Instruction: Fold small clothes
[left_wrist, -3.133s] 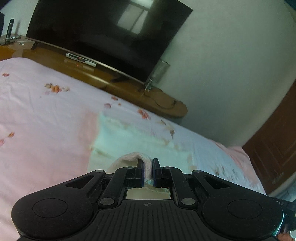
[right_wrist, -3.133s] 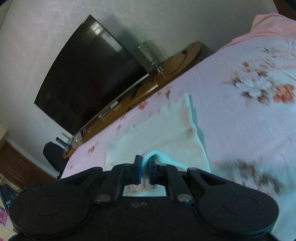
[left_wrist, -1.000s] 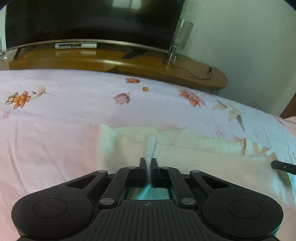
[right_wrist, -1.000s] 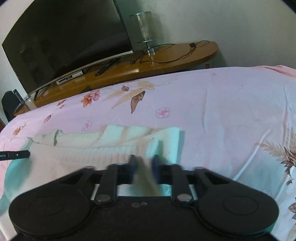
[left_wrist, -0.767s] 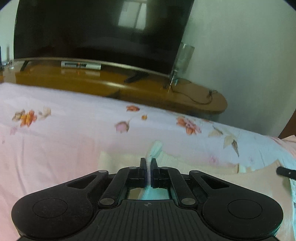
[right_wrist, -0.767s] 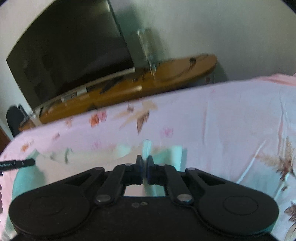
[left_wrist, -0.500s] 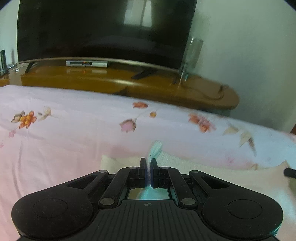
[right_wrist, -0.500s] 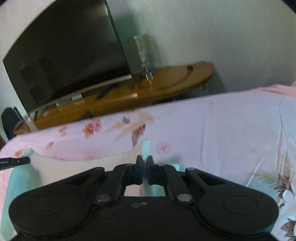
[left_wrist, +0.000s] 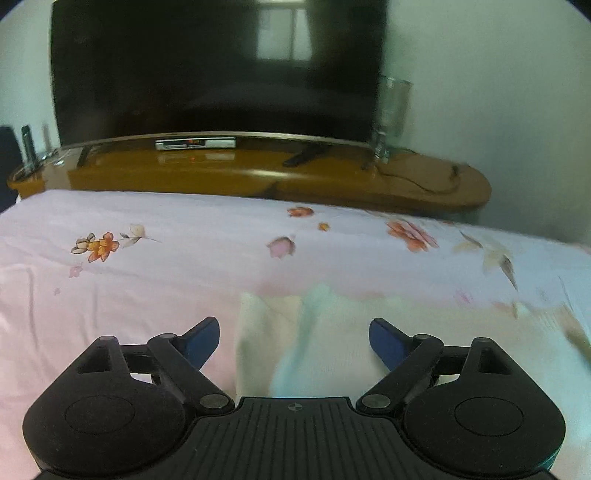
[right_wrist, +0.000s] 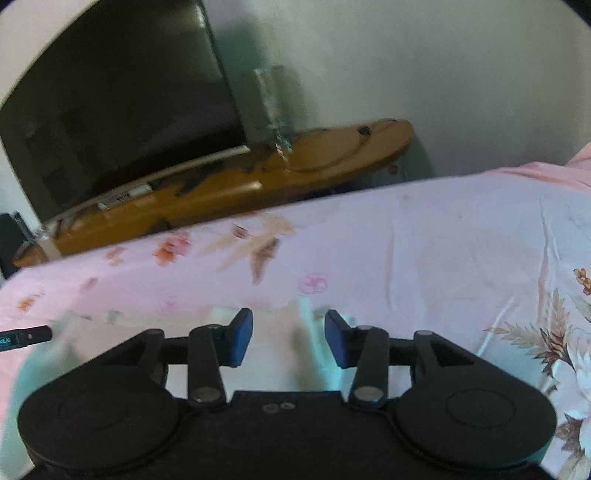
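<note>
A small cream-white knitted garment (left_wrist: 332, 332) lies folded on the pink floral bedsheet (left_wrist: 147, 266). In the left wrist view my left gripper (left_wrist: 293, 328) is wide open just above the garment's left end, holding nothing. In the right wrist view the same garment (right_wrist: 288, 354) lies under my right gripper (right_wrist: 289, 325), which is open and empty over its right end. The tip of the left gripper (right_wrist: 26, 336) shows at the left edge of the right wrist view. The near part of the garment is hidden by the gripper bodies.
A wooden TV bench (left_wrist: 258, 173) runs along the far edge of the bed, with a large dark TV (left_wrist: 214, 70) and a tall glass (left_wrist: 391, 118) on it. The bedsheet (right_wrist: 461, 258) spreads to the right of the garment.
Both grippers were shut on a raised edge of the garment half a second ago. Both have now opened and let go, and the cloth has dropped onto the bed.
</note>
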